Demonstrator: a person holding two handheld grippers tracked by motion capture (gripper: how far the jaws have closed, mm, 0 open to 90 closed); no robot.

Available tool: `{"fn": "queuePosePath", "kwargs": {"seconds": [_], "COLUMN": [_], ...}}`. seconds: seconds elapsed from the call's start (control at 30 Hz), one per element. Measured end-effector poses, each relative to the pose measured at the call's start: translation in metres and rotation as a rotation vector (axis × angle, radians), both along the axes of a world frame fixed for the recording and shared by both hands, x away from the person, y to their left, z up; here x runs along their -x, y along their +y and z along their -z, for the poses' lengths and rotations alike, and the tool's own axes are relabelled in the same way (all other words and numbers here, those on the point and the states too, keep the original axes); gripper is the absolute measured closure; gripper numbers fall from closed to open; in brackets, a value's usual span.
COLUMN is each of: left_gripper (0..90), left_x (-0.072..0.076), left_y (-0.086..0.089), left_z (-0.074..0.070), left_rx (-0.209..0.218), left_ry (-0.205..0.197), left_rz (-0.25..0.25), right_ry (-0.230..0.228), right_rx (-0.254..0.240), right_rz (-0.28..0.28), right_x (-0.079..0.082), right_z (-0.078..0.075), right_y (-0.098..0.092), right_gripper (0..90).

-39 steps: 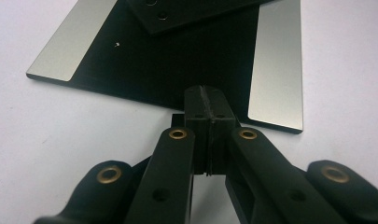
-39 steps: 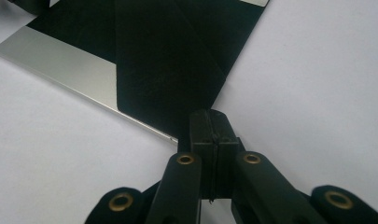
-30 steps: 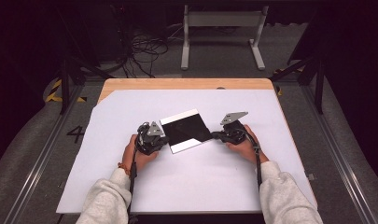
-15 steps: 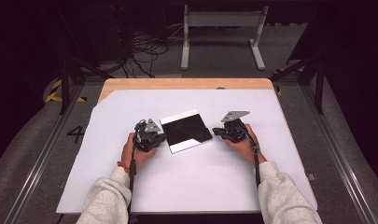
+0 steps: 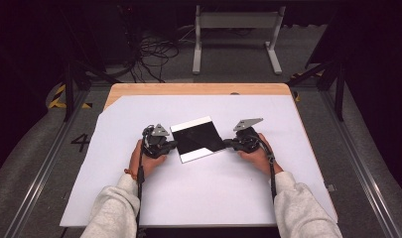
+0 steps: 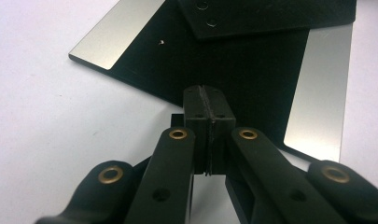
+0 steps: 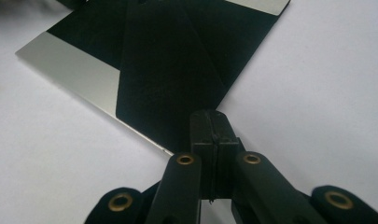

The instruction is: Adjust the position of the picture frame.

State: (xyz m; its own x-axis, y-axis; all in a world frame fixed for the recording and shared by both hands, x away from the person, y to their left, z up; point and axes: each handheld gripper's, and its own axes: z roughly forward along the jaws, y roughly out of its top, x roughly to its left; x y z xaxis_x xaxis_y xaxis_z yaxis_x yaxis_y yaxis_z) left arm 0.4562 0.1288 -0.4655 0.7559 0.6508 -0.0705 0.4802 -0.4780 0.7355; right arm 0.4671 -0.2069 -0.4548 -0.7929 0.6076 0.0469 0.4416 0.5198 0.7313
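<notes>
High view: dark rectangular panel (image 5: 197, 139) lies flat on the white sheet (image 5: 203, 193) covering the counter (image 5: 198, 89), roughly mid-counter, rotated a bit off square. Panel is glossy black in the middle with a pale silver strip along its far edge and another along its near edge

Left tongs (image 5: 171, 145) sit at the panel's left edge, right tongs (image 5: 227, 143) at its right edge, one on each side, panel between them. Each is gripped in a hand: left hand (image 5: 148, 157), right hand (image 5: 255, 154), forearms in light grey sleeves (image 5: 114, 210) coming in from the near side. Grey three-cornered plates on top of both, cables trailing back along the arms

Left gripper view: left tongs (image 6: 206, 108) pressed together, pads face to face with no gap, nothing pinched. Tips sit low over the panel (image 6: 252, 74) edge; cannot tell if they actually touch it. Silver strips show on the left and right of the black face, and the other tool's dark reflection or body shows at the top

Right gripper view: right tongs (image 7: 211, 125) also pressed together, empty, tips right at the panel (image 7: 168, 70) near corner where black face meets white sheet. One silver strip runs off to the left

Bare wood of the counter shows along the far edge beyond the sheet. Floor past it has a metal stand (image 5: 235, 29) and loose cables (image 5: 154, 54)
</notes>
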Motion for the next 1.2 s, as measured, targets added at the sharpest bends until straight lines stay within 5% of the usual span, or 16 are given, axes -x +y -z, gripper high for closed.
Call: {"fn": "queuePosePath", "kwargs": {"seconds": [0.53,1.2], "left_gripper": [89.9,90.0], "left_x": [-0.006,0.002], "left_y": [-0.007,-0.020], "left_z": [-0.001,-0.002], "left_rx": [0.012,-0.003], "left_ry": [0.011,0.000], "left_rz": [0.054,0.091], "right_ry": [-0.012,-0.019], "right_rx": [0.041,0.048], "right_rz": [-0.102,-0.110], "right_x": [0.027,0.049], "right_z": [-0.003,-0.003], "right_y": [-0.009,-0.017], "right_gripper": [90.0,90.0]}}
